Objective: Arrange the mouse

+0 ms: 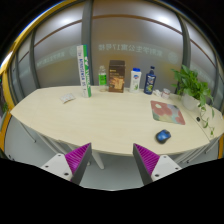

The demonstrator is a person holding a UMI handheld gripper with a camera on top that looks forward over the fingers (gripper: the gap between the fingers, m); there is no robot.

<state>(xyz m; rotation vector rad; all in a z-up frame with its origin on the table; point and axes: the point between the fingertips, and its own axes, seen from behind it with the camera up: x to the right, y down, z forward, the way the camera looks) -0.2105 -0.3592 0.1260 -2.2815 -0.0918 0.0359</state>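
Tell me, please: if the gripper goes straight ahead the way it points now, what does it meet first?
Probably the near edge of the pale table, just beyond the open gripper. Nothing lies between. The blue mouse sits off to the right of that line, though depth is hard to judge.

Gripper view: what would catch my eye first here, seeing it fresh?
Probably the long pale table filling the middle, with a row of bottles and boxes standing along its far edge. A dark blue mouse lies alone near the table's front edge, beyond the open gripper, and a green potted plant stands past it.
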